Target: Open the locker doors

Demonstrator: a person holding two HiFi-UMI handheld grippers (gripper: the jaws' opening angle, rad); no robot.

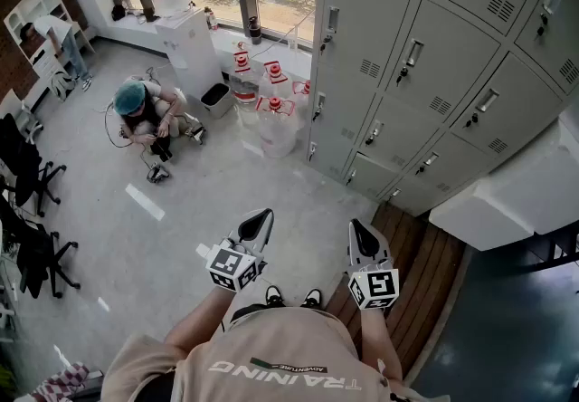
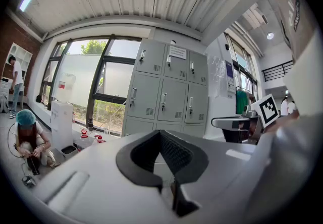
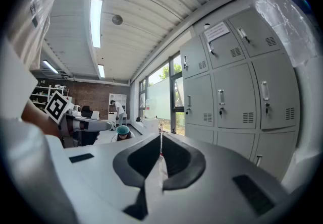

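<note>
At two o'clock the locker doors (image 1: 357, 24) all stand closed — nothing started; left gripper (image 1: 260, 219) and right gripper (image 1: 359, 232) sit well apart from them, jaws together, empty.

Lockers (image 1: 425, 47), water jugs (image 1: 276, 119) on grey floor (image 1: 154, 237)

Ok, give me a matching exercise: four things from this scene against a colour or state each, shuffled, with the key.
Things:
1. locker doors
2. water jugs
3. person at left
4. left gripper

Colours or states:
a. crouching, teal cap
b. grey, all closed
c. jaws together, holding nothing
d. clear, red caps

Pairs: 1-b, 2-d, 3-a, 4-c
</note>
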